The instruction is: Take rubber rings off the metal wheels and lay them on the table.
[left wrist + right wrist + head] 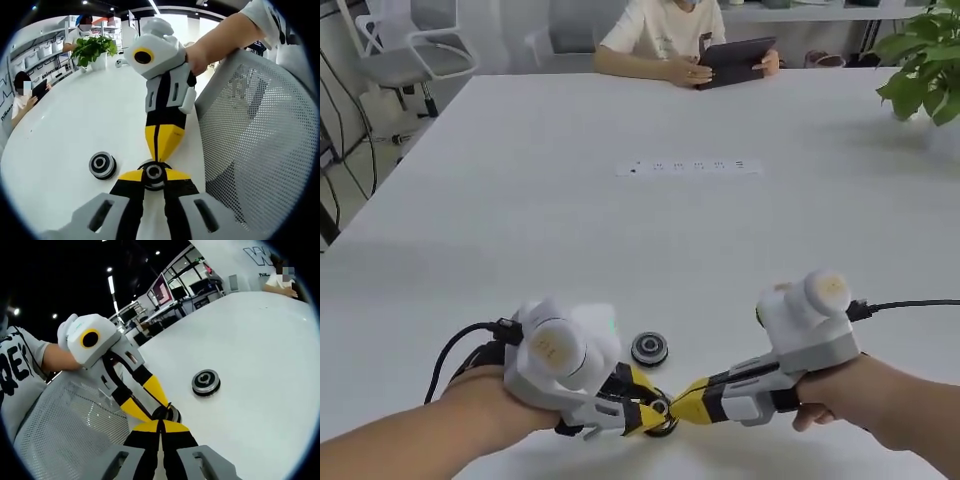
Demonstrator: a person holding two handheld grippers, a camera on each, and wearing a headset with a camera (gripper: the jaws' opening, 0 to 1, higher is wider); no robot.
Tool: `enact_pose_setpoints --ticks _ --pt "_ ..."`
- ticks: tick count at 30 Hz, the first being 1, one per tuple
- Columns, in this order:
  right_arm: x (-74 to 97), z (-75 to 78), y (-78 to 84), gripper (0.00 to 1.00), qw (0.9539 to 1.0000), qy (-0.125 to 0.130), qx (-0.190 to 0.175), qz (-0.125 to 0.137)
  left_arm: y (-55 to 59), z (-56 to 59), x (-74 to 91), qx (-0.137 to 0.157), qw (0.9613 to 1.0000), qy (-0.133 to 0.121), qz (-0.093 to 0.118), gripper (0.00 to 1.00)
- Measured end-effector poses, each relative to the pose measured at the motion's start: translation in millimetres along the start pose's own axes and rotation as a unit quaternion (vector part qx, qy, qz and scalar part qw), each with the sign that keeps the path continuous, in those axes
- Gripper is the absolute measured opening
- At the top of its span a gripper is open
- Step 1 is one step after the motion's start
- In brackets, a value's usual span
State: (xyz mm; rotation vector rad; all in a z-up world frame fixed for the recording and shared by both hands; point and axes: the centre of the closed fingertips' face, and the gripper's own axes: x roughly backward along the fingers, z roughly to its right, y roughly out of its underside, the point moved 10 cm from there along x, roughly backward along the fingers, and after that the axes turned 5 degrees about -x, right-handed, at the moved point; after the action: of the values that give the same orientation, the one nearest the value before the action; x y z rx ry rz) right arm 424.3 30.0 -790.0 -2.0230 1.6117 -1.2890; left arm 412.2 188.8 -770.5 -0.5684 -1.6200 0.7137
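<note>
My left gripper (655, 410) (153, 176) is shut on a small metal wheel (153, 171) with a black rubber ring, held just above the white table's near edge (520, 440). From the right, my right gripper (680, 403) (160, 424) meets it tip to tip, jaws together and pinched on the wheel's rim, where the rubber ring sits. In the right gripper view the held wheel (171, 414) is partly hidden behind the yellow tips. A second wheel (650, 348) (102, 165) (206, 381) lies flat on the table just beyond the grippers, its black ring still around it.
A white socket strip (690, 167) lies mid-table. A person with a dark tablet (735, 58) sits at the far end, and a green plant (920, 80) stands at the far right. A mesh chair back (260, 135) is close behind the table's near edge.
</note>
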Motion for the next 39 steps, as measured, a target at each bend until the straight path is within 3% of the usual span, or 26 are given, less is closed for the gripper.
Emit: enact_pose_setpoints --ticks 5,12,21,39 --pt "0.9 -0.4 -1.3 0.00 1.0000 0.001 -0.001 0.004 -1.2 2.8 4.9 -0.019 0.9998 0.006 -0.009 0.16" --pt "1.2 -1.1 -2.1 0.00 1.0000 -0.002 -0.001 0.006 -4.5 0.0 15.0 -0.013 0.9999 0.007 -0.001 0.19" --pt "2.7 -2.0 -4.8 0.00 0.9999 -0.004 -0.003 0.015 -6.6 -1.0 32.5 0.004 0.9998 -0.005 0.017 0.28" --pt "-1.2 -10.2 -13.9 0.00 0.9995 -0.018 0.004 0.025 5.8 -3.5 71.2 0.058 0.9957 -0.050 0.051 0.46"
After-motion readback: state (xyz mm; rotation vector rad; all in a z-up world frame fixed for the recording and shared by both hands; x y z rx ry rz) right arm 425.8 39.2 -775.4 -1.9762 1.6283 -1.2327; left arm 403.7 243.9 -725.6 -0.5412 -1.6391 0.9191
